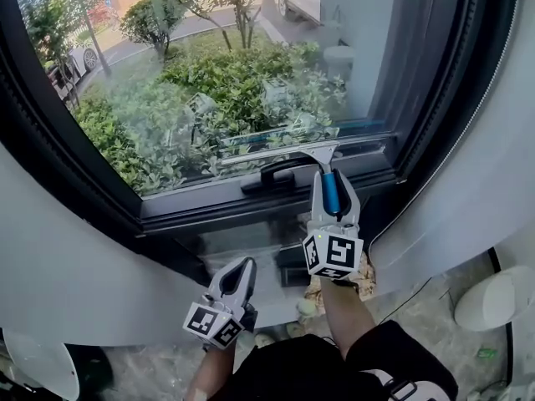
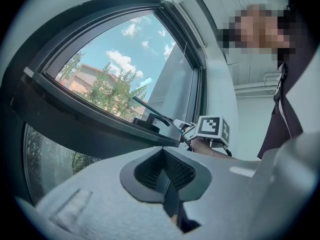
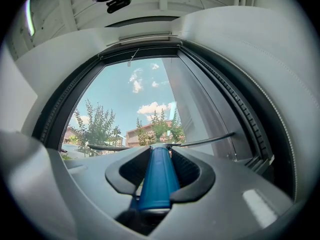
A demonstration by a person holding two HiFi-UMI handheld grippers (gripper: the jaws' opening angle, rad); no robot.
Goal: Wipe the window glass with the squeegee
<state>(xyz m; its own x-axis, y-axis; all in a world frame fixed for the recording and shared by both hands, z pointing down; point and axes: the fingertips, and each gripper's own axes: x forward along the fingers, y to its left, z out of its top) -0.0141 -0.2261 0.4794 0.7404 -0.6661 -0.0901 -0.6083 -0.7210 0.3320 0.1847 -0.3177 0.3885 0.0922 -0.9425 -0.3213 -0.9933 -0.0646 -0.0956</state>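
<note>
Right gripper (image 1: pixel 333 182) is clamped on the blue handle of the squeegee (image 1: pixel 288 151). In the right gripper view the handle runs straight out between the jaws, and the blade lies crosswise just beyond them. We find the blade flat against the window glass (image 1: pixel 209 73) at the very bottom of the pane, just above the lower frame (image 1: pixel 251 205) and the black window handle (image 1: pixel 276 174).

Left gripper (image 1: pixel 236 276) hangs low, well apart from the glass. Its jaws are closed together with nothing between them.

Progress, as we judge it: one downward pass sits at its lower end. The pane shows no suds or streaks, so we cannot tell how much of it is already wiped. The strip to the left of the blade likely needs its own pass.
</note>
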